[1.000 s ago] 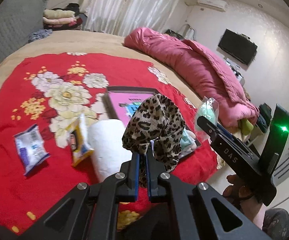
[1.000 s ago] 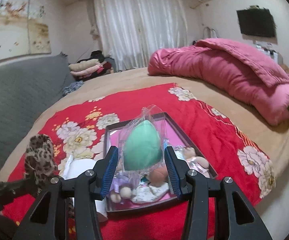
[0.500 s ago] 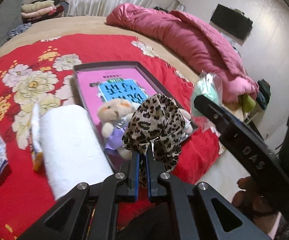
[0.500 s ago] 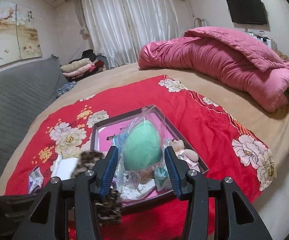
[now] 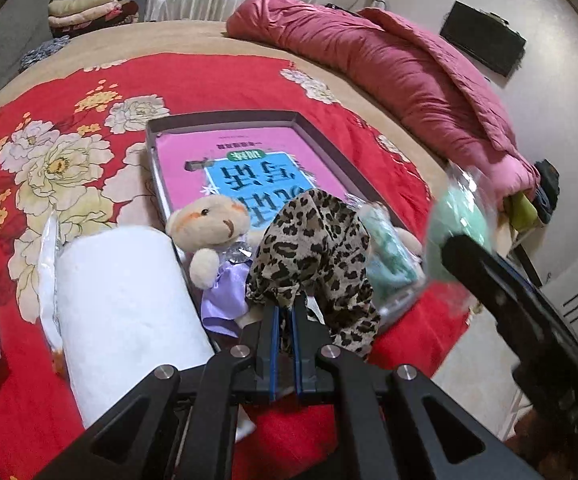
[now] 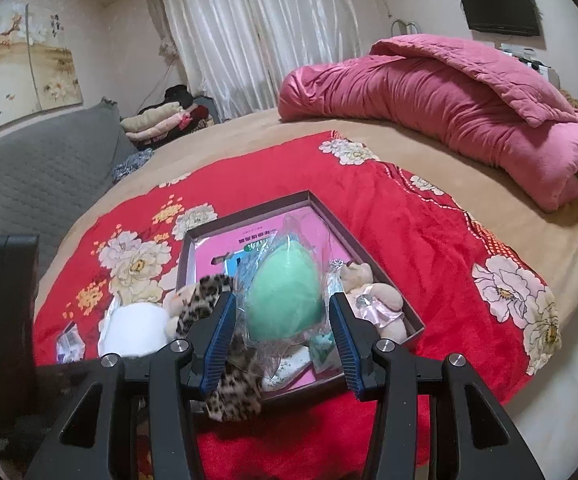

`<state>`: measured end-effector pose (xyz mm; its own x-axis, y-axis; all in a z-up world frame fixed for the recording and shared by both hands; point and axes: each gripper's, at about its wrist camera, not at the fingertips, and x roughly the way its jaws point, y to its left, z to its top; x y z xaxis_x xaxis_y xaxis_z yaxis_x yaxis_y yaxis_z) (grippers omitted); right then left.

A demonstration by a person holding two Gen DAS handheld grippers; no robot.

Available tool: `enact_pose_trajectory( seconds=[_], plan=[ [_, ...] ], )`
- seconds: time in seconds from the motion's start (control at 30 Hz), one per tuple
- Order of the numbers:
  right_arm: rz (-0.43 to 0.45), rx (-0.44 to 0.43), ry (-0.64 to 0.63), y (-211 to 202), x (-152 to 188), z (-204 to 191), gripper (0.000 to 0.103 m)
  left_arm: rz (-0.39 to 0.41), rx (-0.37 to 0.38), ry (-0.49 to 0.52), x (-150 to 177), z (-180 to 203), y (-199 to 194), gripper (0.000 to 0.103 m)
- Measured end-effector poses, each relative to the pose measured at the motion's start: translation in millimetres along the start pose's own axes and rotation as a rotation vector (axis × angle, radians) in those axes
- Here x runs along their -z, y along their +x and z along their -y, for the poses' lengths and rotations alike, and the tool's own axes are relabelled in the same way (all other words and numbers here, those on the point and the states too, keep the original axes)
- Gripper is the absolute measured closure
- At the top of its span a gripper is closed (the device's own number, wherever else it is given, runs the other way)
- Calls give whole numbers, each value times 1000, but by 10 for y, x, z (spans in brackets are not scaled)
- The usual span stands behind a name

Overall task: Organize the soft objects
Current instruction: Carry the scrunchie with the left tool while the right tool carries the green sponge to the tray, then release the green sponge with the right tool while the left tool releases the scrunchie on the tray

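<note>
Looking along left gripper [image 5: 284, 312], we saw it clamped on leopard cloth [image 5: 313, 248] over tray [image 5: 321, 136]; only right view showed right gripper [image 6: 281, 320] pinching bagged green sponge [image 6: 287, 292], hiding tray's middle; paper roll [image 5: 121, 312] beside tray.

From my feed, the only print large enough to notice is on the pink sheet [image 5: 225, 160] lining the dark tray [image 5: 329, 148]: big Chinese characters on a blue panel, upside down to me (I cannot make them out). The wall scroll [image 6: 55, 24] carries calligraphy, too small to read.
</note>
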<state>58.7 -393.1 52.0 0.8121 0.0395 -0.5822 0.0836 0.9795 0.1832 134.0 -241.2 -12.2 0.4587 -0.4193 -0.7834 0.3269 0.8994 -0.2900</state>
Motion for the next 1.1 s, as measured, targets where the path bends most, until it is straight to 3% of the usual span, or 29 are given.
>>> enact_pose_trajectory(
  seconds=[0.43, 0.83, 1.1],
  plan=[
    [-79, 0, -61, 173, 55, -109, 53, 9, -25, -66, -202, -306, 158, 97],
    [-241, 14, -173, 503, 188, -292, 53, 11, -7, -78, -217, -340, 140, 97],
    [-285, 12, -165, 598, 217, -254, 53, 10, 4, -86, -225, -361, 135, 97]
  ],
)
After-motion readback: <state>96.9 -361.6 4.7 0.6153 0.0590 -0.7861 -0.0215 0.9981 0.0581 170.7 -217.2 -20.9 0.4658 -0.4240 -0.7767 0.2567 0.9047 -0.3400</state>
